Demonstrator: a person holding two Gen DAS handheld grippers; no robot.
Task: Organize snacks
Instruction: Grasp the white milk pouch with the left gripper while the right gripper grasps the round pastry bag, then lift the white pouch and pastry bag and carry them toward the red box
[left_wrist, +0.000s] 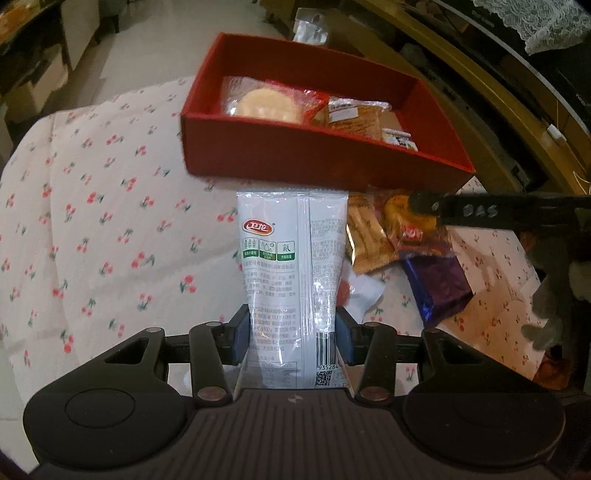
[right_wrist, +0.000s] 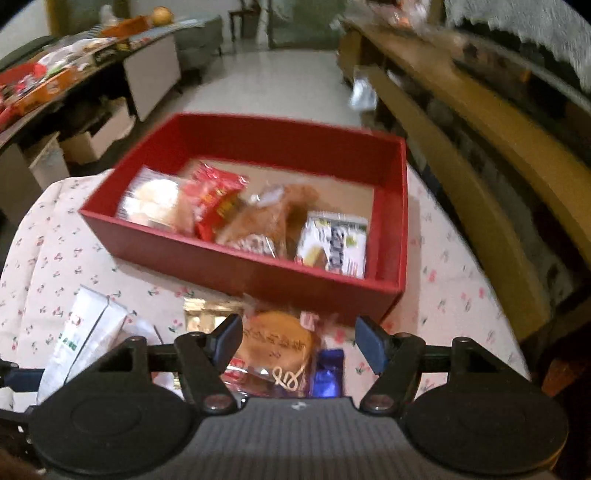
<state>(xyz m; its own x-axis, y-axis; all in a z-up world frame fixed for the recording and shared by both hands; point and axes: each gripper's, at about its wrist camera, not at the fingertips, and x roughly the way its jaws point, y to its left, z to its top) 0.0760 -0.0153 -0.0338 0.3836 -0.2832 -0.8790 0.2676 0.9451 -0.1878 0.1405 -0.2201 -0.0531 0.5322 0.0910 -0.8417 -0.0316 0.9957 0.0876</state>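
Several snacks already lie in the red box (left_wrist: 325, 162) on the far side of the surface. The left gripper (left_wrist: 292, 336) clamps a white packet (left_wrist: 291, 258); the right gripper (right_wrist: 299, 343) hangs wide open over the loose round cake (right_wrist: 277, 347) and purple packet (left_wrist: 437, 288).

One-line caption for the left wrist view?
Left gripper clamps a white snack packet before the red box on the cherry-print cloth.
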